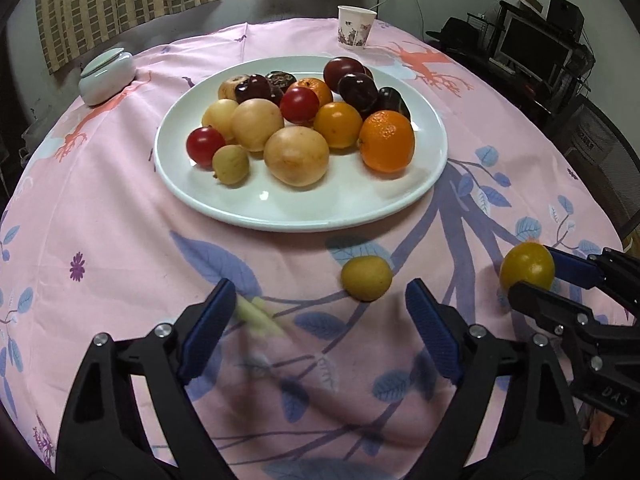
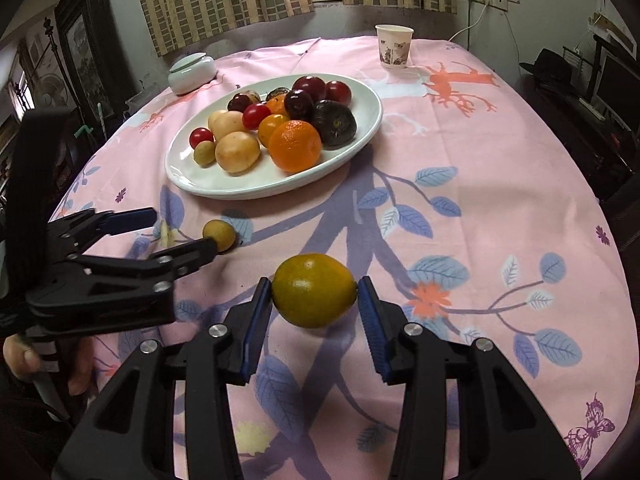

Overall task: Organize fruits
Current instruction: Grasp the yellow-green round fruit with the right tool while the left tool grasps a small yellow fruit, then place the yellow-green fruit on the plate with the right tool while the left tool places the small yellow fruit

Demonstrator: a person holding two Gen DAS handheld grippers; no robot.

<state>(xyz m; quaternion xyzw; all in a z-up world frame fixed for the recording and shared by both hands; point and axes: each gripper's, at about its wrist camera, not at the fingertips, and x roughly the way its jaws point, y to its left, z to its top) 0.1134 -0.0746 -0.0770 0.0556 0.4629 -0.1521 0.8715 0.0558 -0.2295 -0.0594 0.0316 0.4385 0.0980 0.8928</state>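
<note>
My right gripper (image 2: 315,304) is shut on a yellow-green citrus (image 2: 314,290), with a blue pad pressed against each side of it, just over the pink cloth. The left wrist view shows that same gripper (image 1: 536,277) and citrus (image 1: 527,267) at the right edge. A small yellow-green fruit (image 1: 366,278) lies on the cloth in front of my left gripper (image 1: 320,300), closer to its right fingertip. The left jaws stand open and nothing touches the pads. Seen from the right wrist, the left gripper (image 2: 184,230) comes in from the left, its lower fingertip beside the small fruit (image 2: 219,235).
A white plate (image 1: 300,216) (image 2: 224,190) behind both grippers holds several fruits: oranges, red tomatoes, pale yellow and dark purple ones. A paper cup (image 1: 356,26) stands at the table's far edge and a lidded white jar (image 1: 106,76) at far left. A hand (image 2: 24,360) holds the left gripper's handle.
</note>
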